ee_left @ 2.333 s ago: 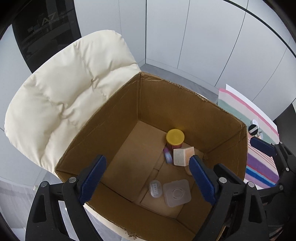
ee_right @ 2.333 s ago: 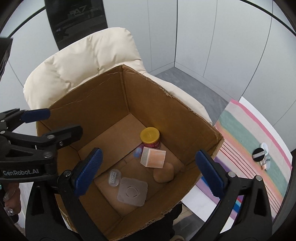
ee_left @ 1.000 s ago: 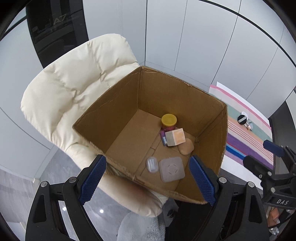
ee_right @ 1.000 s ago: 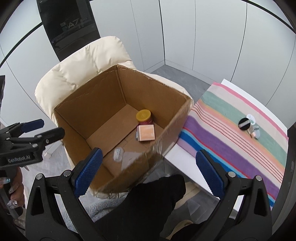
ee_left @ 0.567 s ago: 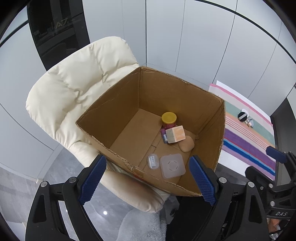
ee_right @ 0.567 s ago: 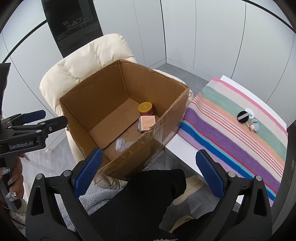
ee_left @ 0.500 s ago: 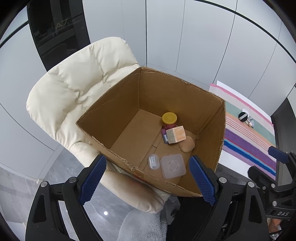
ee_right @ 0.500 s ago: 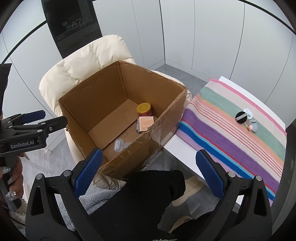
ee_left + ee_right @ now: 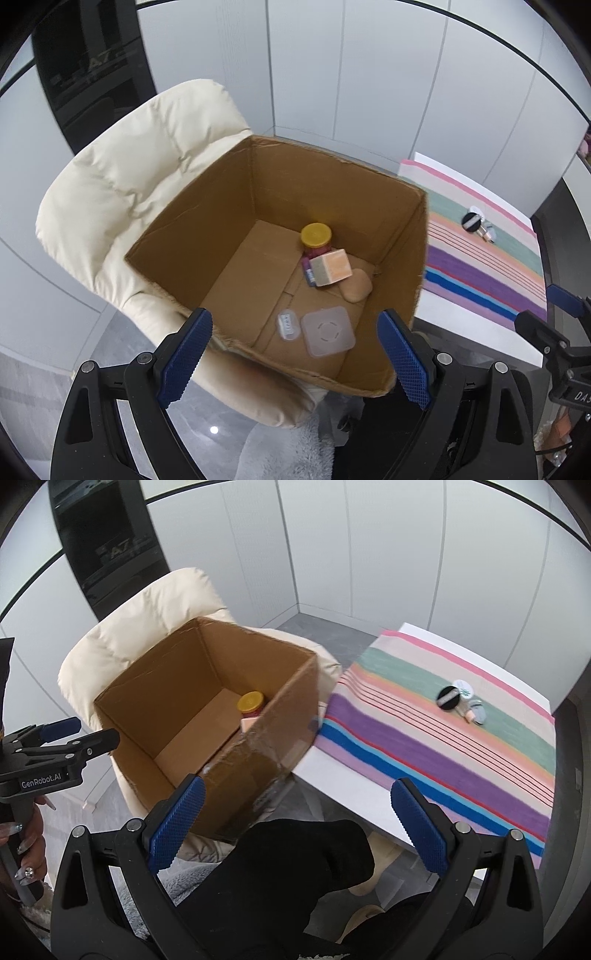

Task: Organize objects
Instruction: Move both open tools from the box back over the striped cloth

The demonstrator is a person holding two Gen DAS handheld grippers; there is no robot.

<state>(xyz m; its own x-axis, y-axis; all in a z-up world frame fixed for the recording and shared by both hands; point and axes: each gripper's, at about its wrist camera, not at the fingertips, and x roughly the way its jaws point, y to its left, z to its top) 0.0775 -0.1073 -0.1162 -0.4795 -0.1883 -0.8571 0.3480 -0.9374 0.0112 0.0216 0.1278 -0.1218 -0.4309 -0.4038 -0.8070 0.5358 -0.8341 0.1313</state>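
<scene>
Overhead, both tongs, left [image 9: 291, 354] and right [image 9: 295, 823], hang spread and empty. Beneath, the cardboard box [image 9: 332, 173] on the cream chair [image 9: 122, 192] holds a yellow-lidded jar [image 9: 316, 235]; small, possibly cosmetic items [image 9: 460, 699] lie on the striped table [image 9: 461, 749].

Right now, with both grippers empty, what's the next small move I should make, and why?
Probably swing the right gripper toward the small items on the striped cloth. Its jaws are open and empty, the cardboard box on the chair already holds several things, and that cluster is all that is visibly left out. The left gripper can wait, open, over the box.
</scene>
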